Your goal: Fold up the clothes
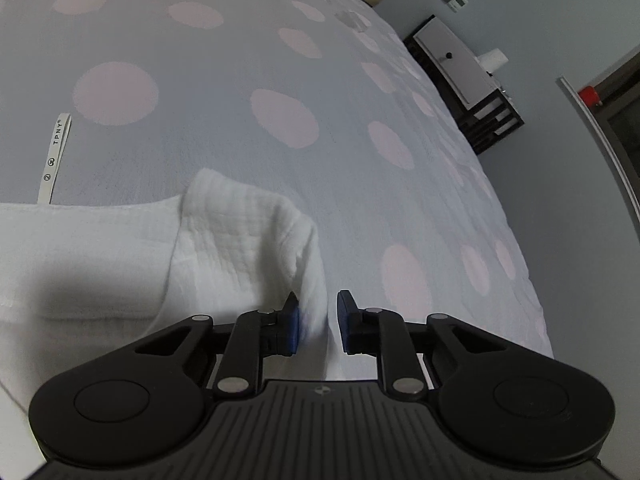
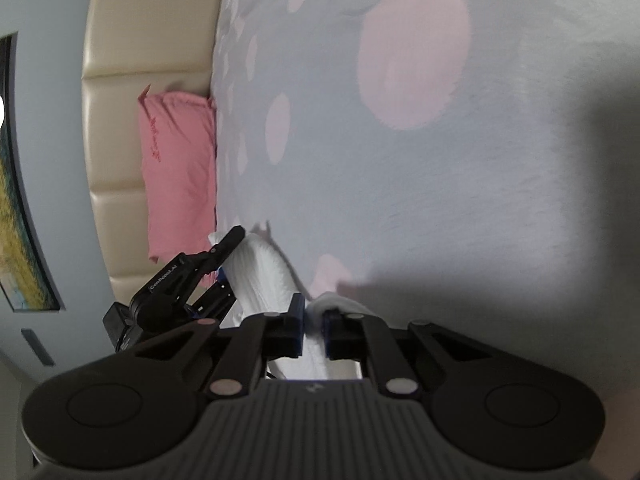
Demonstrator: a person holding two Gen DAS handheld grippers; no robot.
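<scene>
Bedding fills both views: a pale grey bedspread [image 1: 248, 56] with pink dots, carrying a white garment [image 1: 224, 248] at seven o'clock of the left view. The left gripper [image 1: 317, 322] has its fingers parted around a raised fold. The right gripper [image 2: 313, 330] pinches white cloth between narrowed pads. Beyond lie a pink pillow [image 2: 178, 172] against a cream headboard [image 2: 116, 120], and a white nightstand [image 1: 460, 64] at two o'clock.
</scene>
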